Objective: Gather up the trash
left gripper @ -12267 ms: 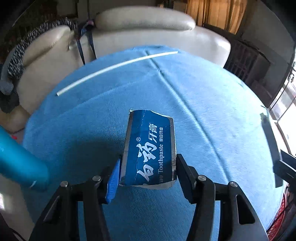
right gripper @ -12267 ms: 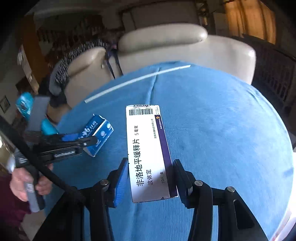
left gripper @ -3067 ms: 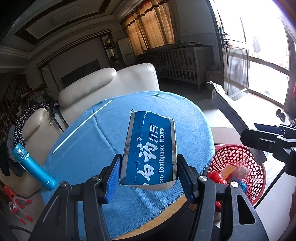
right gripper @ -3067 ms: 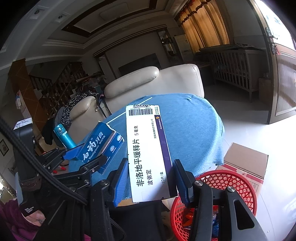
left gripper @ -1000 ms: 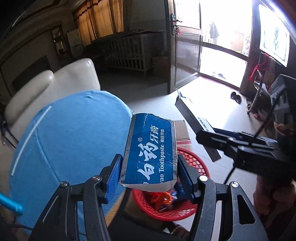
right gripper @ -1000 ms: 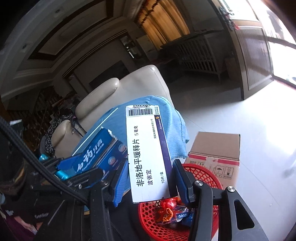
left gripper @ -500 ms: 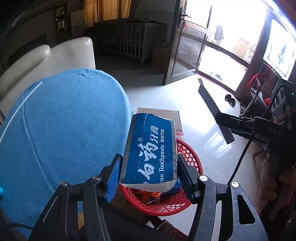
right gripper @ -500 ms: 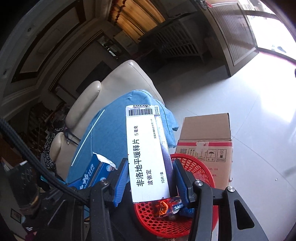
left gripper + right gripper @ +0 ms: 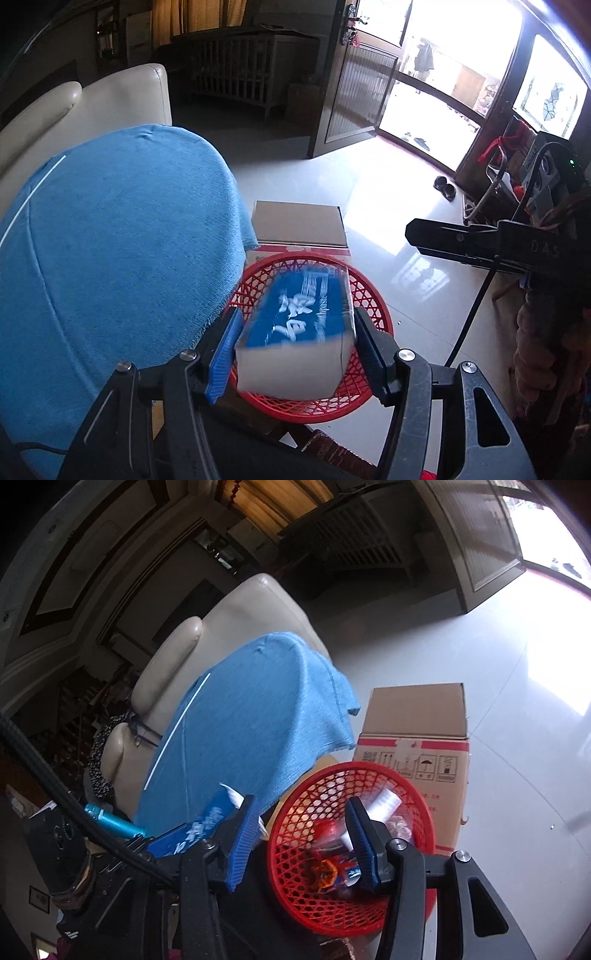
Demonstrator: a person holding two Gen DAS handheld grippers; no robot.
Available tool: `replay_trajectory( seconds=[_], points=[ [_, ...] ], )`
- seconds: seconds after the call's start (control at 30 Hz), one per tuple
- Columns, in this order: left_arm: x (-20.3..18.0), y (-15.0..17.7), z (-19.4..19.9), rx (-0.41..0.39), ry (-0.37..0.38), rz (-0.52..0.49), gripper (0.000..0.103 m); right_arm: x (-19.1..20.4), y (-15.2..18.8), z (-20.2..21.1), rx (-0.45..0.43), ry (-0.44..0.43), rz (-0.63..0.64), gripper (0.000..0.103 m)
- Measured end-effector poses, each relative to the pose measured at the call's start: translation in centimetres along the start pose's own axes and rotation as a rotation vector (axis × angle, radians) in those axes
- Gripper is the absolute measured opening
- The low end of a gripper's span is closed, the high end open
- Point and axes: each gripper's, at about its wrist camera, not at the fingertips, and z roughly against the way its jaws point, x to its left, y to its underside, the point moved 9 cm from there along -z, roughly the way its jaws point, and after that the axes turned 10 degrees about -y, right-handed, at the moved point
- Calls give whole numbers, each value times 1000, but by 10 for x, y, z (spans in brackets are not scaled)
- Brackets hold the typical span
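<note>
Pointing the left hand-held gripper [image 9: 295,314] down over the red mesh basket [image 9: 295,255] on the floor, just beside the edge of the blue-clothed worktop [image 9: 110,240] and in front of a brown cardboard carton [image 9: 295,223]. Keeping its jaws about halfway apart with the toothpaste box [image 9: 295,317] lying between the blue pads: a deep blue carton with white lettering, smeared by blur, tipping forward so that its plain white face is turning toward the camera and its far end is reaching out over the basket. Sitting close to both pads, but leaving it impossible to tell whether either one is pressing on it. Holding the right hand-held gripper [image 9: 301,805] over the same basket with nothing between its fingers, its jaws having just been opening and now standing clear of everything. Showing inside the basket, past the right finger, a blurred white oblong shape [image 9: 384,799], too smeared to name with any certainty. Lying below that, at the bottom of the basket, a heap of red, orange and blue wrappers [image 9: 325,871]. Seen from the right wrist, poking the toothpaste box's blue end and torn white flap out at the left, beside the worktop's hanging cloth edge.
</note>
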Motion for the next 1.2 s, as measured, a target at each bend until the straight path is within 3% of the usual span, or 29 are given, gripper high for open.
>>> replay_trajectory(
  seconds=[0.2, 0.53, 0.8, 0.93, 1.03, 1.2],
  points=[
    [5, -2, 2, -23, -45, -8, 62, 2, 0, -1, -6, 4, 6, 57],
    [61, -20, 56, -248, -310, -2, 75, 23, 2, -7, -14, -11, 56, 57],
    [122, -14, 103, -344, -480, 73, 76, 81, 16, -24, 1, -23, 218, 57],
    [155, -4, 122, -351, -530, 137, 77, 120, 24, -28, -18, -56, 299, 57],
    [180, 8, 135, -356, -574, 190, 87, 147, 26, -29, -37, -91, 347, 57],
    [217, 25, 159, -384, -654, 258, 87, 193, 33, -31, -59, -145, 427, 57]
  ],
)
